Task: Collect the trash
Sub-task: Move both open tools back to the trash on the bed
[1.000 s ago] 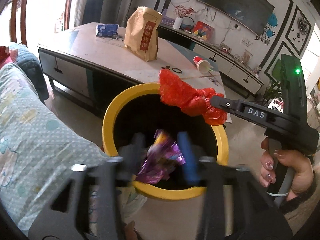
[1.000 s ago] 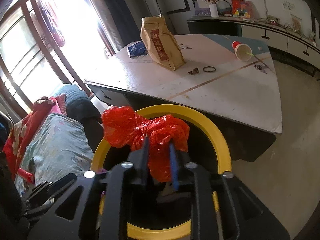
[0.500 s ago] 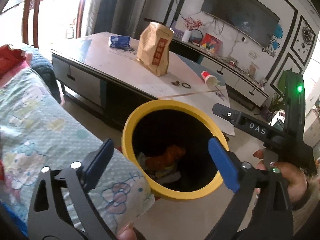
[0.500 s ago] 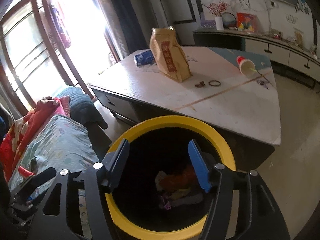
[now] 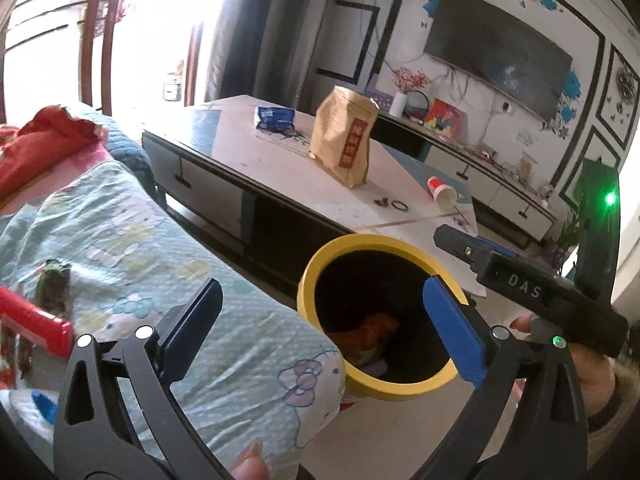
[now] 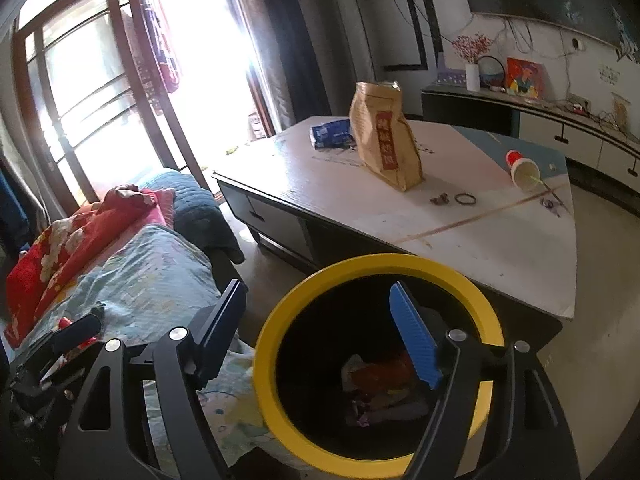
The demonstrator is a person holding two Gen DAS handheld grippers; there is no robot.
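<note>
Left gripper (image 5: pixel 320 326): fingers spread wide, nothing between them. It hangs over the edge of a pale blue blanket (image 5: pixel 168 280) and the near rim of the bin. A fingertip of the holding hand shows at the bottom edge of the left wrist view.

Right gripper (image 6: pixel 320 332): also spread wide and empty. Its blue finger pad (image 6: pixel 416 344) sits over the bin mouth, the dark one over the blanket side. In the left wrist view the same tool appears at right as a black body marked DAS, held in a hand (image 5: pixel 576 364).

Bin (image 5: pixel 316 280): round, yellow rim, black inside, standing on the floor between the blanket-covered seat and the low table. Trash (image 6: pixel 384 384) lies at the bottom: an orange-red crumple, pale scraps, something purple lower down. Exact items are hard to tell.

On the blanket to the left: a red object (image 5: pixel 32 320) and a dark, blurred scrap just beside it. Further along the seat, a red flowered cloth (image 6: pixel 68 240).

Table (image 6: pixel 500 248): low, white top, dark drawers. On it stands an upright brown paper bag (image 6: pixel 384 136) with a red label; behind it lies a blue packet (image 6: pixel 332 132). Near the bag's base are a small dark ring (image 6: pixel 465 199) and a small dark bit. A red paper cup (image 6: pixel 522 168) lies on its side toward the far corner.

Beyond: a long cabinet (image 6: pixel 560 128) under a wall screen, and bright glass doors to the left.
</note>
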